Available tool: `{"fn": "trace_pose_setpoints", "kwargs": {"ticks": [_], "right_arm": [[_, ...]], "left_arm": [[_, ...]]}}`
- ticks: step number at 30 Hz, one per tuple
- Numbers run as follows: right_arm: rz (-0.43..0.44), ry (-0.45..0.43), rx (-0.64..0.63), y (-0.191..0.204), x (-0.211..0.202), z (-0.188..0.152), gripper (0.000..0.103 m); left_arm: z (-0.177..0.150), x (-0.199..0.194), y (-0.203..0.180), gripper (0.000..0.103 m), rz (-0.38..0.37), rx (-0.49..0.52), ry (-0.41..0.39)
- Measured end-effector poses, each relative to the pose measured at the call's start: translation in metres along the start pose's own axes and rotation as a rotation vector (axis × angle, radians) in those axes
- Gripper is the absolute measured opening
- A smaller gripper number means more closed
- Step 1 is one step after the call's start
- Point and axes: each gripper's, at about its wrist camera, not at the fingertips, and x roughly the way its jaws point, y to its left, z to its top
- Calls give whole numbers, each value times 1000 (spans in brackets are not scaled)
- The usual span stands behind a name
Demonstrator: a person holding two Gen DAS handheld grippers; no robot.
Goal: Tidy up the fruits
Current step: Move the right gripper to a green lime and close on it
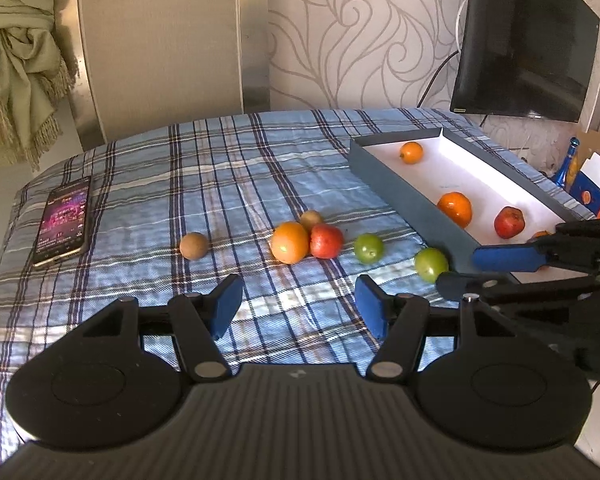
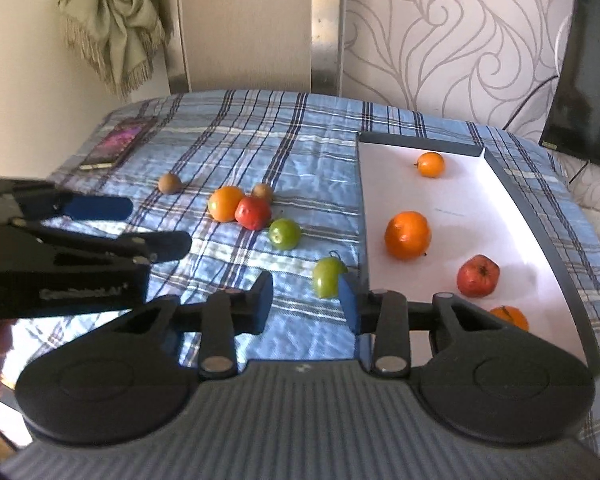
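Several fruits lie on the blue plaid cloth: a brown one (image 1: 194, 245), an orange (image 1: 289, 241), a red apple (image 1: 326, 241), another brown one (image 1: 311, 219) behind them, and two green apples (image 1: 368, 248) (image 1: 431, 264). A grey tray (image 1: 404, 204) with a white floor holds a small orange (image 1: 411, 152), a big orange (image 1: 454, 209) and a red apple (image 1: 509, 222). My left gripper (image 1: 298, 306) is open and empty, short of the fruit cluster. My right gripper (image 2: 306, 300) is open, with the nearer green apple (image 2: 329, 278) just ahead of its fingertips, beside the tray wall (image 2: 363, 216).
A phone (image 1: 63, 220) lies at the cloth's far left. A dark monitor (image 1: 524, 40) stands behind the tray. Boxes and a blue bottle (image 1: 566, 164) sit at the far right. A curtain (image 1: 16, 60) hangs at the back left.
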Motion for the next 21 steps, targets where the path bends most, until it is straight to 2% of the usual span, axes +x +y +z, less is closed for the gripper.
{"fn": "trace_pose_setpoints", "kwargs": {"ticks": [5,13,17,21], "right_arm": [[-78,17,-59,16,13,1,37],[-213,37,-51,22,35,4,36],[-240,74,-52,27,48,6,36],[-277,81,-104,35,56,4,36]], "left_arm": [[1,2,5,68,-28,32,-2],[1,10,17,68,-67,84,7],[2,12,26,68,-78,93,5],[3,13,35,68,-83,87,2]]}}
